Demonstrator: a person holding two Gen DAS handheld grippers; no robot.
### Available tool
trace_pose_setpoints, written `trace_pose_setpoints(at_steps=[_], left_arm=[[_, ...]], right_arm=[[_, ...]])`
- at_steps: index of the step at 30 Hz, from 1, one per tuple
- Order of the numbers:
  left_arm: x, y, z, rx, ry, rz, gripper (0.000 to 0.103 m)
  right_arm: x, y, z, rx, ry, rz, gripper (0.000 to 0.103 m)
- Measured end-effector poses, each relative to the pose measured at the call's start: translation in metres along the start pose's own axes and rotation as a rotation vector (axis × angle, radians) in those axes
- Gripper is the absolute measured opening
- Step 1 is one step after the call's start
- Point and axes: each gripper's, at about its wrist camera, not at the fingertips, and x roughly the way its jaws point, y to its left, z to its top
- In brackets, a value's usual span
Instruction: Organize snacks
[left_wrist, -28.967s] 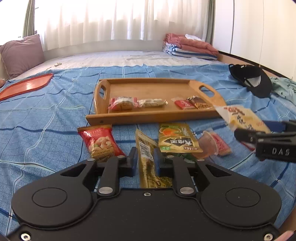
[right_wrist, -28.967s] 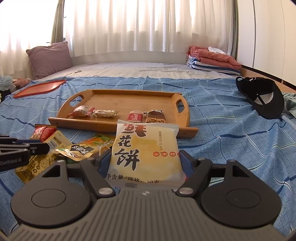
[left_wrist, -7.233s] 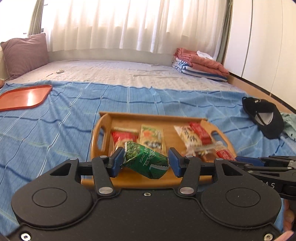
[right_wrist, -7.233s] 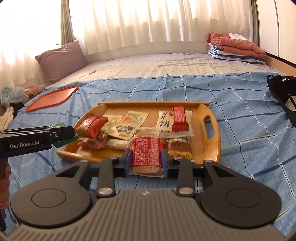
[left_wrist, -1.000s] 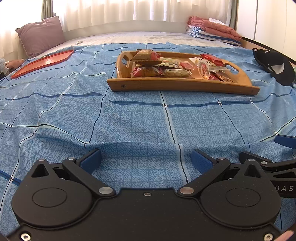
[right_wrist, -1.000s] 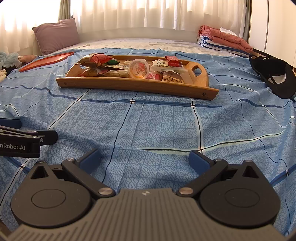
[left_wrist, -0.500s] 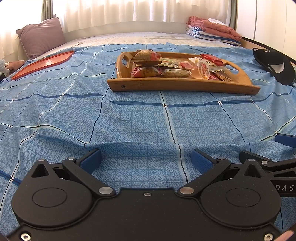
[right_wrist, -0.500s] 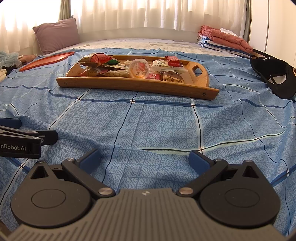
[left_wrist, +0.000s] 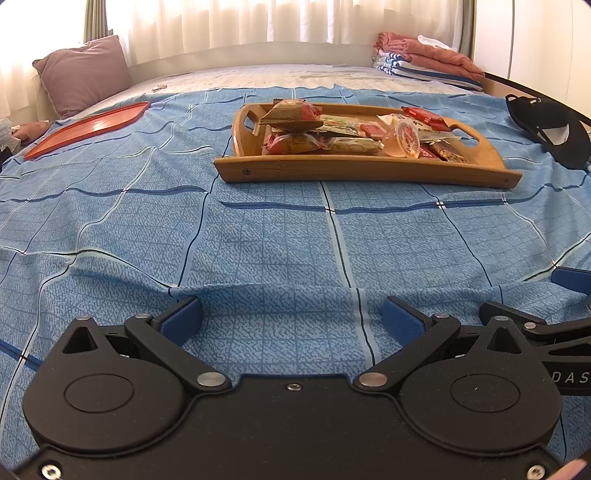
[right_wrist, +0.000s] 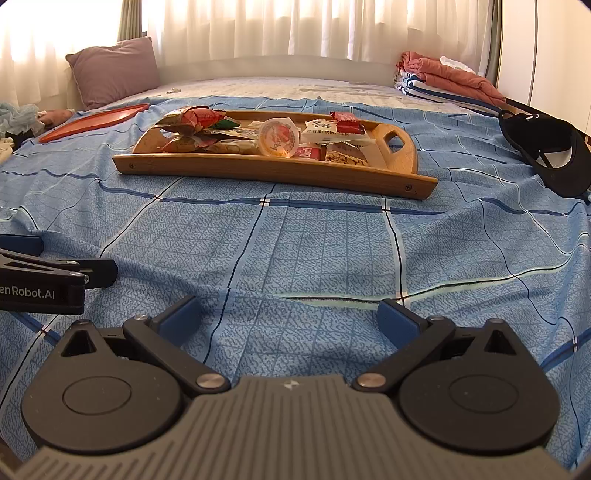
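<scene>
As snacks (left_wrist: 354, 134) all lie piled in wooden tray (left_wrist: 365, 171) on blue bedspread (left_wrist: 277, 243), well apart from me: left gripper (left_wrist: 291, 319) spread wide, empty; right gripper (right_wrist: 288, 317) same. Packets judged light, crinkly, slippery, crushable; pinch sealed edges. Tray stiff; take handles.

A bed (right_wrist: 314, 251) under a blue checked sheet; behind it, white curtains (right_wrist: 280, 26) glow with daylight, a mauve pillow (right_wrist: 110, 70) at its far-left corner.
</scene>
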Motion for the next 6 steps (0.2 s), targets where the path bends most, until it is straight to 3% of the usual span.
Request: trace_pose_setpoints(at_steps=[6], left_arm=[[0.0019,0.0003,0.0004,-0.003,-0.003,0.007,0.103]], right_arm=[[-0.0001,-0.0002,0.0000,-0.001,-0.001,0.001,0.103]])
